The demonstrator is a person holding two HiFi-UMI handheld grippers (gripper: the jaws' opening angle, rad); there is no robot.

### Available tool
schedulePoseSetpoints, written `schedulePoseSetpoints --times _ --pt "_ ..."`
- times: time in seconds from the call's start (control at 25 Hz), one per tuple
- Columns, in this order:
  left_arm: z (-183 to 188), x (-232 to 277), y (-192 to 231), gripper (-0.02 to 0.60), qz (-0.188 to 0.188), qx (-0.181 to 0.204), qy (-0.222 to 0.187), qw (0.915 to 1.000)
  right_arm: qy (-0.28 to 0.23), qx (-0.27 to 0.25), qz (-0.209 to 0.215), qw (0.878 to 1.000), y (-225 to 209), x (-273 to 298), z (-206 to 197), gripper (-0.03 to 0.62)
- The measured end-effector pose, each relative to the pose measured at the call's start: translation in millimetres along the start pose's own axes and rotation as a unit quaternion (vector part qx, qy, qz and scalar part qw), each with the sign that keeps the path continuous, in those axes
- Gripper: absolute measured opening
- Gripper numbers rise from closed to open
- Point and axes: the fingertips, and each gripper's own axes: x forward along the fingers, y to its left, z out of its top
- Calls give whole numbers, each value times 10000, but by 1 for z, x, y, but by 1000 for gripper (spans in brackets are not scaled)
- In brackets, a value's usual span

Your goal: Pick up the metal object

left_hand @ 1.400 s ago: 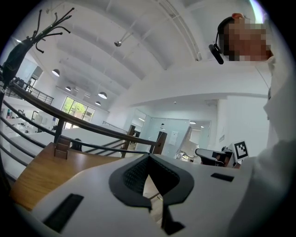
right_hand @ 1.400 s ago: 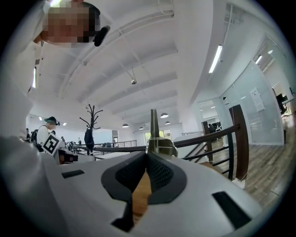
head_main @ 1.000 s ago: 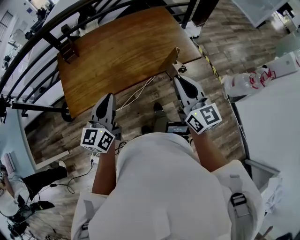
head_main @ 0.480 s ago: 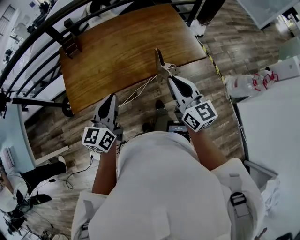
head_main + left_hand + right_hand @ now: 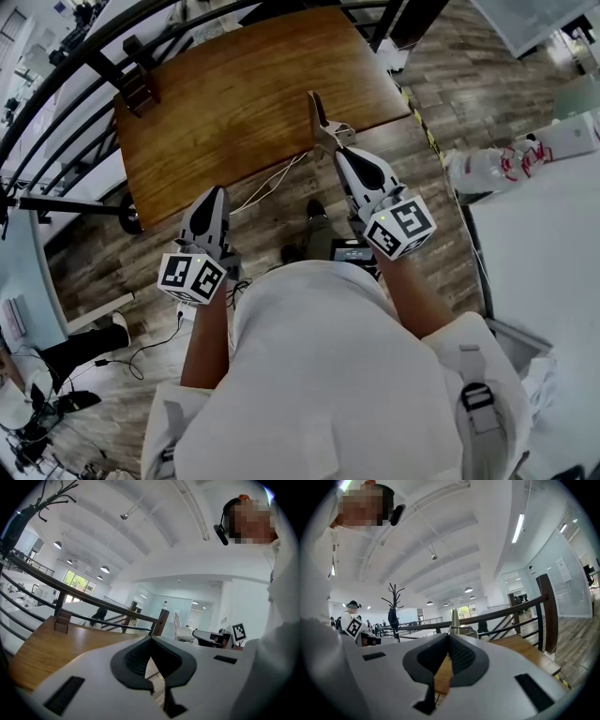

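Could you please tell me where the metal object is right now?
In the head view, the metal object is pinched in the right claw, right of centre, above the near edge of the wooden table.

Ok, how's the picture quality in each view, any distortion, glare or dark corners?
Head view: the table is evenly lit and sharp, with a mild wide-angle bend. Left gripper view: strong fisheye curves the railing, the corners go black, and the window glows bright. Right gripper view: black corners too, and the ceiling strip light glares.

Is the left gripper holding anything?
No, the left gripper has its jaws together with nothing between them.
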Motion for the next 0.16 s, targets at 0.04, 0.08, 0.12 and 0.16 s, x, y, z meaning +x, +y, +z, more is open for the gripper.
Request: schedulePoseSetpoints --times 0.04,0.08,0.12,0.16 --pt "1 1 1 8 -6 9 -4 10000 -3 -2 15 10000 0 2 0 25" --pt "2 3 3 8 -14 15 -8 10000 -4 -4 22 10000 -1 4 1 25" --pt "3 4 4 8 -22 19 -13 10000 -4 -7 23 10000 -1 6 2 25" --pt "4 6 6 8 -30 22 -16 10000 -3 -9 22 10000 -2 8 3 25"
